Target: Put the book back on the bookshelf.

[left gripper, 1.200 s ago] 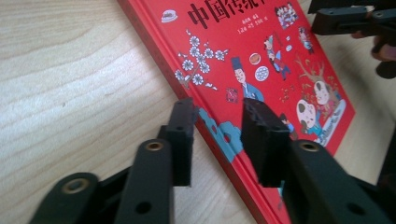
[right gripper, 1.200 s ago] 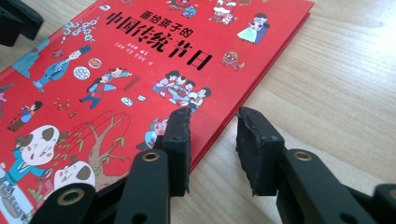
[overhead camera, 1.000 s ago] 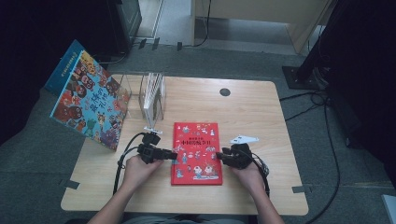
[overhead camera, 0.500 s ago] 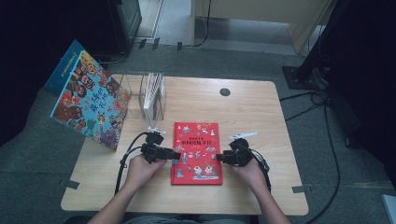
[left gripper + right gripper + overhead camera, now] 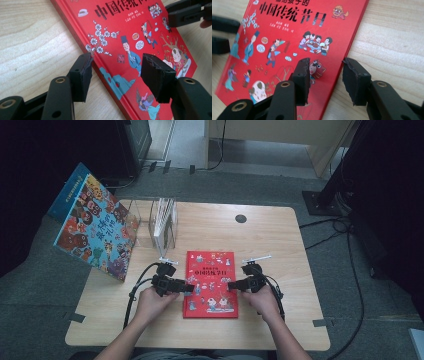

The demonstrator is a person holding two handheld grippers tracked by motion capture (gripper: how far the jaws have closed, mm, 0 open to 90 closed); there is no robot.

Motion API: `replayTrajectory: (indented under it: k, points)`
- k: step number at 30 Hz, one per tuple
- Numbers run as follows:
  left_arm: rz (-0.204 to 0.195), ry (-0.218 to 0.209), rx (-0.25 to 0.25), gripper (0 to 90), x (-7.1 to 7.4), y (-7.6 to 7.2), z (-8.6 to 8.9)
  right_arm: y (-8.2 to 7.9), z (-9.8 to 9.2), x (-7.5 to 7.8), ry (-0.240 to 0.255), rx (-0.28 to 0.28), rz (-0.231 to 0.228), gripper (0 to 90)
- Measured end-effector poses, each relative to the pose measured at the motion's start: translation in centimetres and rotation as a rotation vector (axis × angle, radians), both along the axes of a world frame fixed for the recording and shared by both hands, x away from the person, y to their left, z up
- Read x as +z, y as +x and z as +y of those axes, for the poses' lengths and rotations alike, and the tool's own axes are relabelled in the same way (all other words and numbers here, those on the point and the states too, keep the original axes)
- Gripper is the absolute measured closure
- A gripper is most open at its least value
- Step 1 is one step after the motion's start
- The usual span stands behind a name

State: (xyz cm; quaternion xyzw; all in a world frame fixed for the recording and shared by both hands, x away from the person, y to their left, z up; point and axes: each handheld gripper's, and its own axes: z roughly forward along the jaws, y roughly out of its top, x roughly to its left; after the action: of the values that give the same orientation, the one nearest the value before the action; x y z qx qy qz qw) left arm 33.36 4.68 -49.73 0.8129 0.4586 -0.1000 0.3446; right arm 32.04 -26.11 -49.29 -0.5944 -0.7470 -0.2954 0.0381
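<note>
Behind the red book [image 5: 211, 283], a clear holder [image 5: 164, 222] stands apart.

A lab-like recording room: a lone wooden table [image 5: 210, 235] on grey carpet, floor cables [image 5: 350, 245], dark equipment stands [image 5: 330, 195] around it.

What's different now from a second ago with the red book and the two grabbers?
The left gripper has just been opening its jaws; they now stand apart over the red book's left edge without pressing on it. The right gripper is open astride the book's right edge, as before. The book, both hands and the big picture book leaning at the table's side stayed put.
</note>
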Motion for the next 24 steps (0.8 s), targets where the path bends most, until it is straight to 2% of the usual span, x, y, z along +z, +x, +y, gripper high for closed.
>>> replayTrajectory:
  k: [4,5,8,10,13,18,24]
  points:
    - [0.024,-0.005,0.008,45.6,0.0,0.1,0.1,0.6,0.2,0.2,0.005,-0.04,0.071,60.1]
    - [0.025,-0.004,0.006,45.7,0.0,0.0,0.1,0.7,0.2,0.2,0.001,-0.039,0.076,60.6]
    - [0.023,-0.004,-0.007,46.7,-0.1,-0.1,-0.1,0.7,0.2,0.4,-0.02,-0.029,0.074,60.8]
    - [0.019,0.003,-0.017,46.4,0.0,-0.3,-0.3,0.8,0.0,0.7,-0.017,-0.031,0.078,61.1]
    - [0.012,0.006,-0.025,44.3,0.0,-0.4,-0.5,0.8,-0.4,1.6,0.001,-0.029,0.065,62.2]
    - [0.025,-0.008,-0.017,44.1,-0.1,-0.3,-0.4,0.8,-0.3,3.0,-0.013,-0.002,0.049,62.0]
    - [0.022,-0.013,-0.024,40.9,-0.1,-0.4,-0.5,0.8,-0.3,4.5,0.021,0.012,0.044,62.5]
